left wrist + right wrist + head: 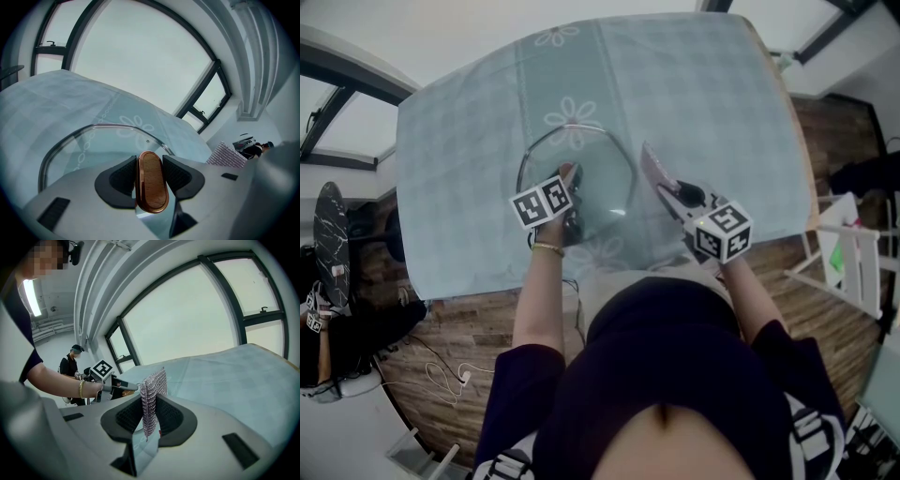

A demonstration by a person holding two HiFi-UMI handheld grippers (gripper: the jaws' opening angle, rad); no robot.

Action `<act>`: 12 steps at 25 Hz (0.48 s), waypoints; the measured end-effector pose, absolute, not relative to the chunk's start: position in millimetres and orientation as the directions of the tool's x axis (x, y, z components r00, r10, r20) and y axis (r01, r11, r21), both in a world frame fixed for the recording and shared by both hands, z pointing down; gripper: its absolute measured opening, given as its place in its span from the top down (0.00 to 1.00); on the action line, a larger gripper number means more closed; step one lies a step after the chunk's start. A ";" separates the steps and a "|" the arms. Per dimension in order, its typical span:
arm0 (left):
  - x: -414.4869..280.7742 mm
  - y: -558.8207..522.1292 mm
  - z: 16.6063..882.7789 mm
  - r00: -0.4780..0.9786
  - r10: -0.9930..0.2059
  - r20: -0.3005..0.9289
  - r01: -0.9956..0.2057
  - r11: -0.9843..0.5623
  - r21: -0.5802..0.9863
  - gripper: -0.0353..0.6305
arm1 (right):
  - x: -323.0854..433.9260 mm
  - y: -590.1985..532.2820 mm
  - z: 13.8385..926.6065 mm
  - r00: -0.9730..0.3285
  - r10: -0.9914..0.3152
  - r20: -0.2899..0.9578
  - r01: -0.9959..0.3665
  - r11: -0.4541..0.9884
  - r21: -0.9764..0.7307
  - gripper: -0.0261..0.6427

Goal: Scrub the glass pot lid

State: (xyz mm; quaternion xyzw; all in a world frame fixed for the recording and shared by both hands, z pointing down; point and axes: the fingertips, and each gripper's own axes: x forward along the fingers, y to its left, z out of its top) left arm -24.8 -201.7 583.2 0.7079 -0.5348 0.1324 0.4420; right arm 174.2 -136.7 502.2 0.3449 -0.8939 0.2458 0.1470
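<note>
The glass pot lid [574, 178] with a metal rim is held tilted over the table, and its wooden knob [152, 187] sits between the pads of my left gripper [151, 180], which is shut on it. In the head view the left gripper [567, 202] is at the lid's near side. My right gripper [149, 420] is shut on a silvery mesh scrub cloth [152, 394] that stands up from its jaws. In the head view that cloth [654, 178] is just right of the lid's rim, beside the right gripper [680, 202]. Whether cloth and glass touch I cannot tell.
A pale blue-green checked tablecloth with flower print [694, 103] covers the table; its near edge [487, 286] is close to my body. Wooden floor, cables and a white rack [853, 253] lie around it. A person [70, 366] stands far off by the windows.
</note>
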 end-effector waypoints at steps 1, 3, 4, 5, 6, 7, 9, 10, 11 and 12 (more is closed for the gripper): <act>-24.8 -201.9 583.3 0.390 -0.641 0.661 -0.876 -0.037 0.481 0.69 | 173.2 -136.3 501.9 -0.721 -0.542 0.431 -0.686 0.644 -0.339 0.84; -24.7 -202.0 583.2 0.384 -0.644 0.662 -0.879 -0.036 0.475 0.69 | 171.5 -135.1 501.4 -0.726 -0.538 0.428 -0.681 0.650 -0.338 0.84; -24.9 -201.9 583.0 0.381 -0.647 0.661 -0.880 -0.036 0.473 0.69 | 170.8 -134.2 501.2 -0.728 -0.537 0.427 -0.679 0.652 -0.337 0.84; -25.3 -201.9 582.6 0.379 -0.650 0.658 -0.881 -0.036 0.472 0.69 | 170.2 -133.4 500.8 -0.729 -0.535 0.427 -0.678 0.653 -0.337 0.84; -25.7 -202.0 582.0 0.379 -0.654 0.655 -0.880 -0.036 0.473 0.69 | 169.8 -132.5 500.2 -0.729 -0.534 0.428 -0.677 0.654 -0.337 0.84; -26.2 -202.1 581.4 0.380 -0.659 0.649 -0.878 -0.035 0.478 0.69 | 169.8 -131.6 499.7 -0.729 -0.534 0.428 -0.678 0.653 -0.338 0.84; -27.8 -202.1 579.9 0.383 -0.673 0.633 -0.868 -0.027 0.496 0.69 | 170.4 -130.3 498.9 -0.729 -0.536 0.426 -0.677 0.654 -0.337 0.84; -28.9 -201.8 579.2 0.386 -0.679 0.624 -0.860 -0.019 0.510 0.69 | 171.0 -129.7 498.6 -0.730 -0.537 0.424 -0.677 0.655 -0.336 0.84; -30.3 -201.4 578.6 0.388 -0.686 0.616 -0.850 -0.008 0.527 0.69 | 171.8 -129.0 498.4 -0.730 -0.538 0.422 -0.677 0.656 -0.334 0.84; -32.3 -201.0 577.8 0.389 -0.694 0.606 -0.838 0.007 0.546 0.68 | 172.4 -128.1 498.3 -0.729 -0.539 0.422 -0.678 0.655 -0.334 0.84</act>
